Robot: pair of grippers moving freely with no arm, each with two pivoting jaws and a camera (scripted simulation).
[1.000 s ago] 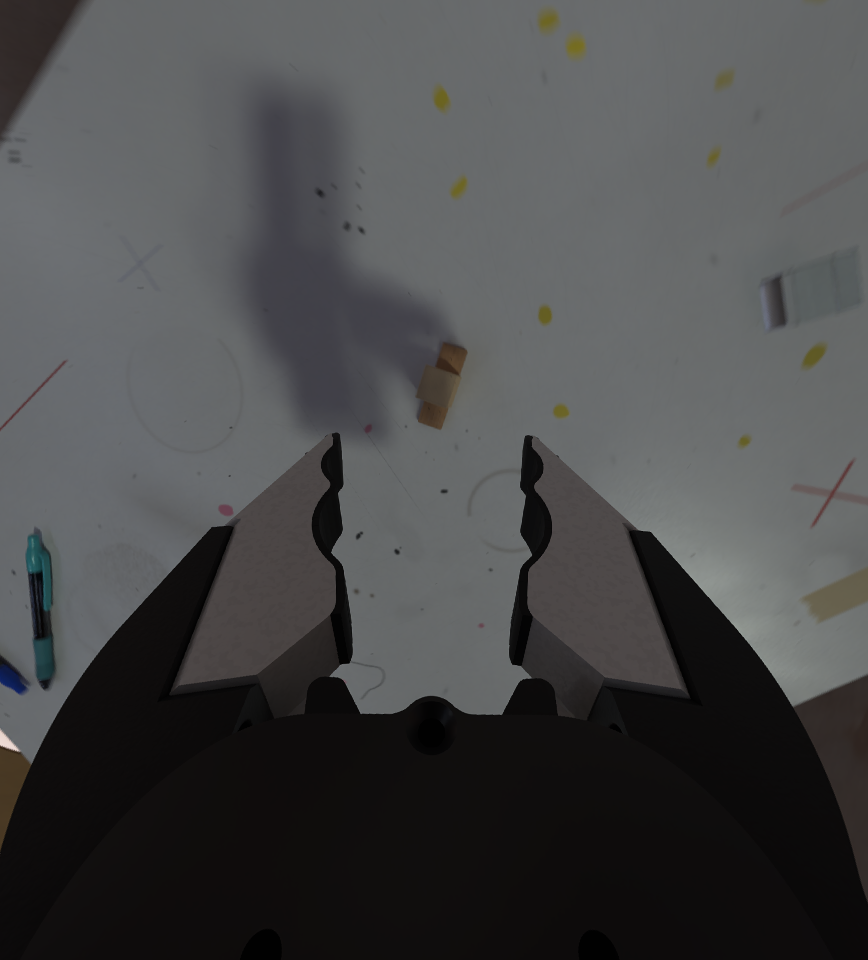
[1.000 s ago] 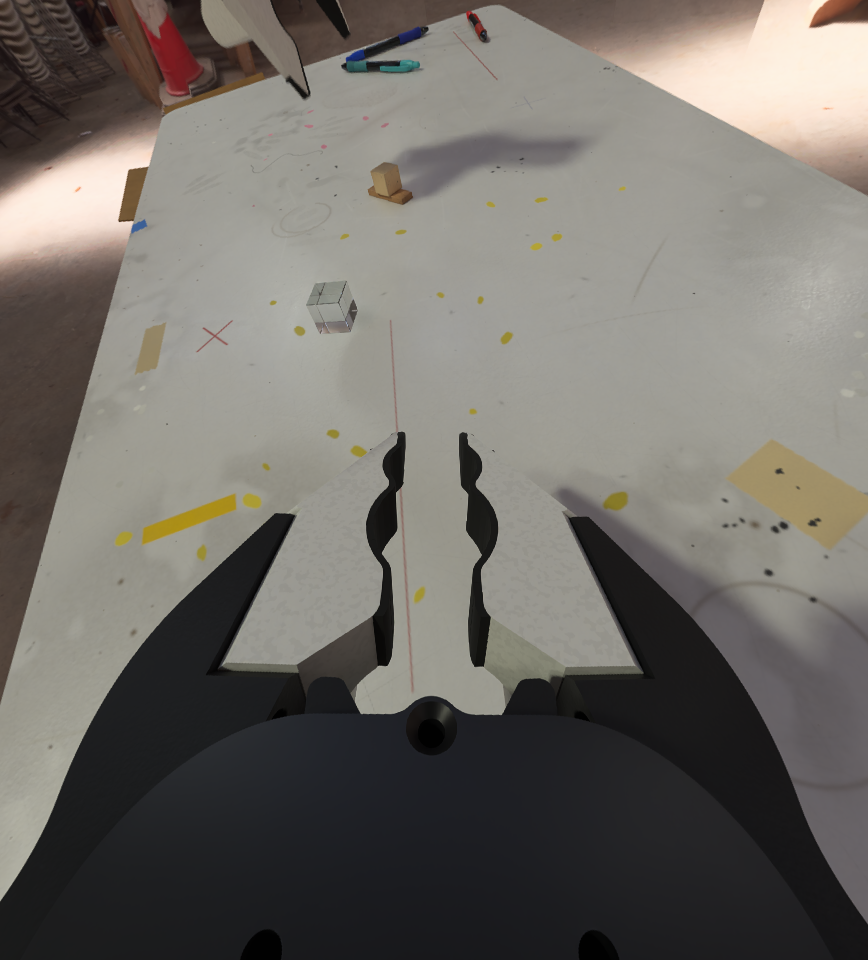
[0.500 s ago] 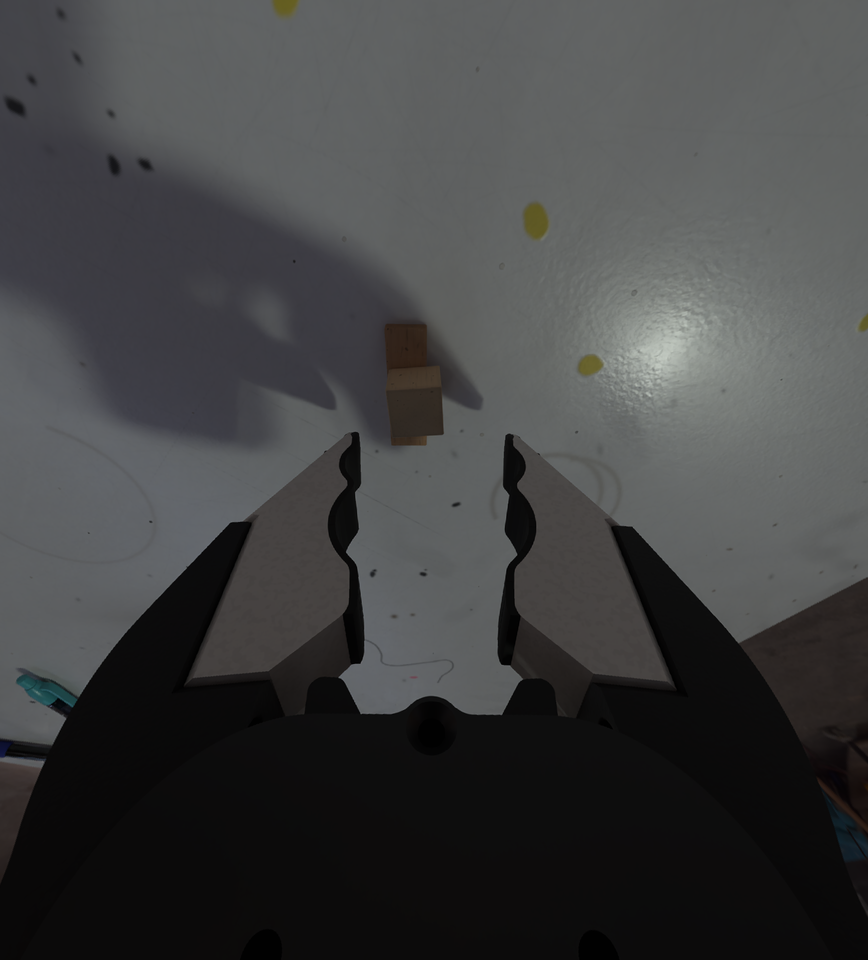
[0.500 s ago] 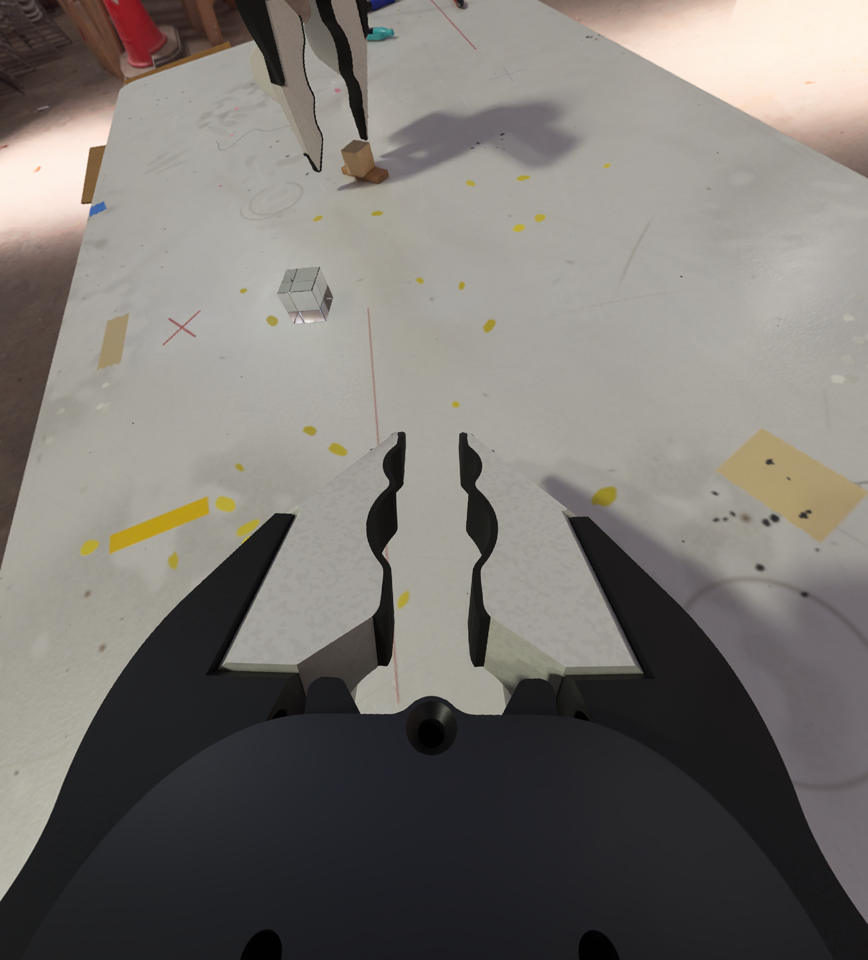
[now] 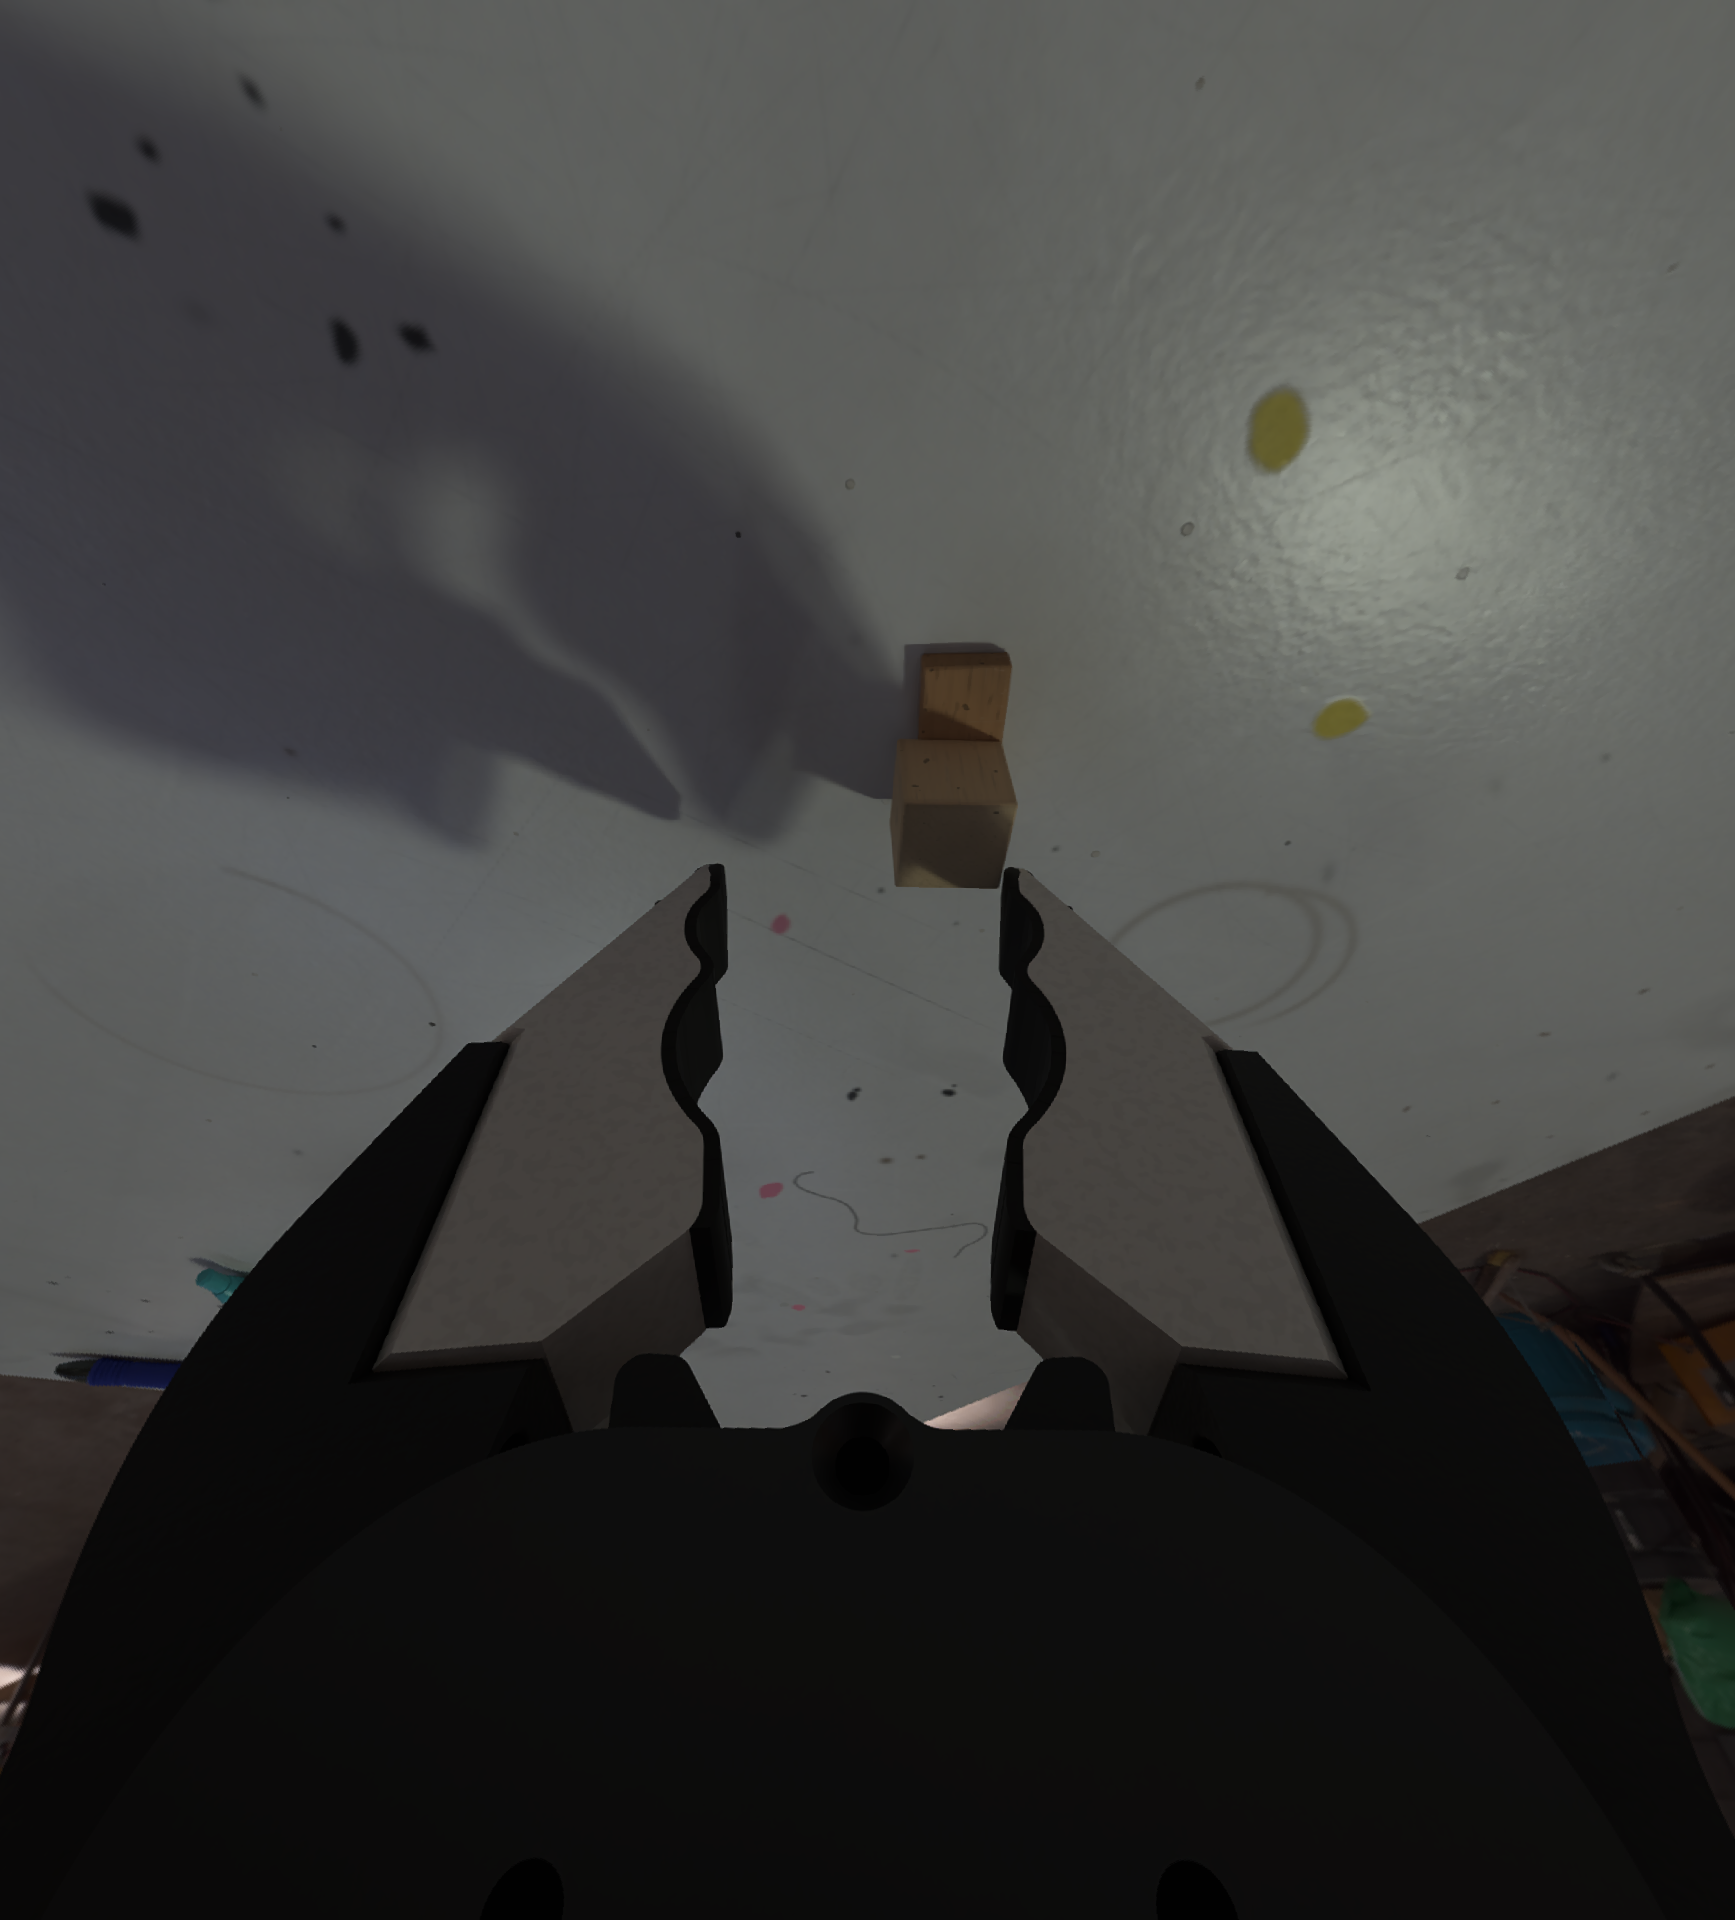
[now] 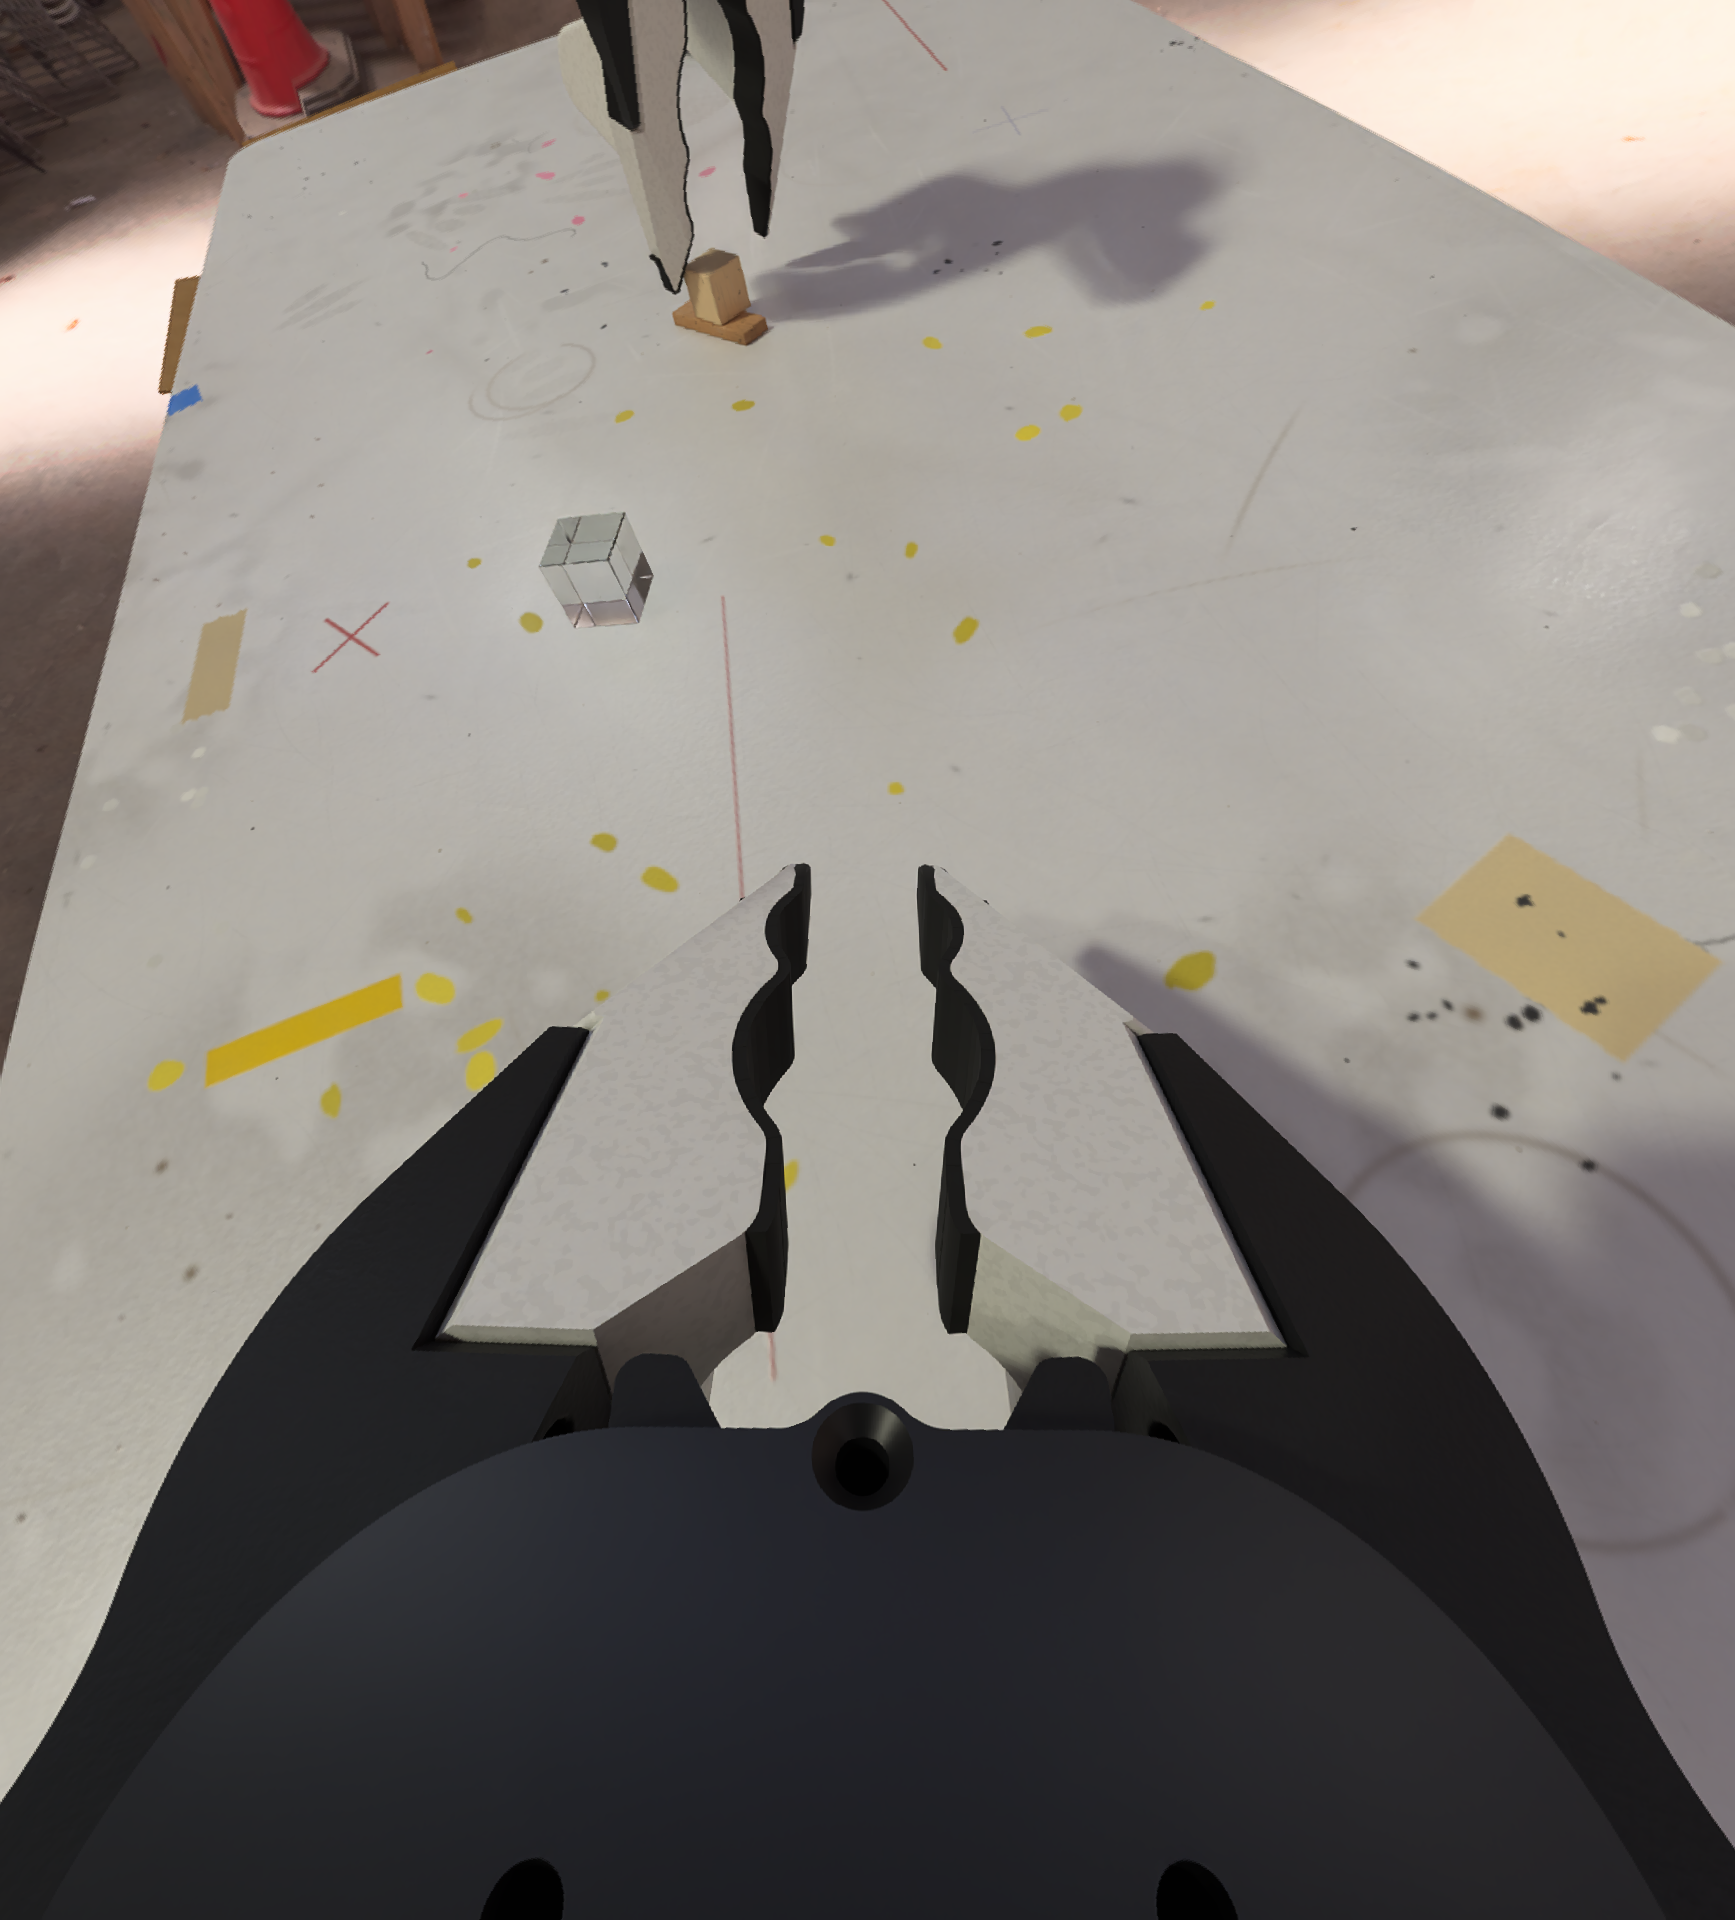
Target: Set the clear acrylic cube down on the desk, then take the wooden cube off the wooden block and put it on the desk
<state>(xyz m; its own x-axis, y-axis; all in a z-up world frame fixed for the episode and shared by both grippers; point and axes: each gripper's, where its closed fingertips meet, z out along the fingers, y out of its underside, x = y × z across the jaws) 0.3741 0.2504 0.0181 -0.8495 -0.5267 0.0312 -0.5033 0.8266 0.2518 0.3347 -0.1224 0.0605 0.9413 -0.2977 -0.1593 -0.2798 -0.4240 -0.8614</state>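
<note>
Now the left gripper [image 5: 861, 878], jaws spread and empty, hangs just above the wooden cube [image 5: 951, 826] on the wooden block [image 6: 721, 323]; it should shift right to centre, then descend. The clear acrylic cube [image 6: 596, 569] sits on the desk [image 6: 1154, 644]; the right gripper [image 6: 863, 873] idles, slightly parted.

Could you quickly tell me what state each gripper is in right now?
Left gripper: open, empty, just above the wooden cube.
Right gripper: open, holding nothing.
</note>
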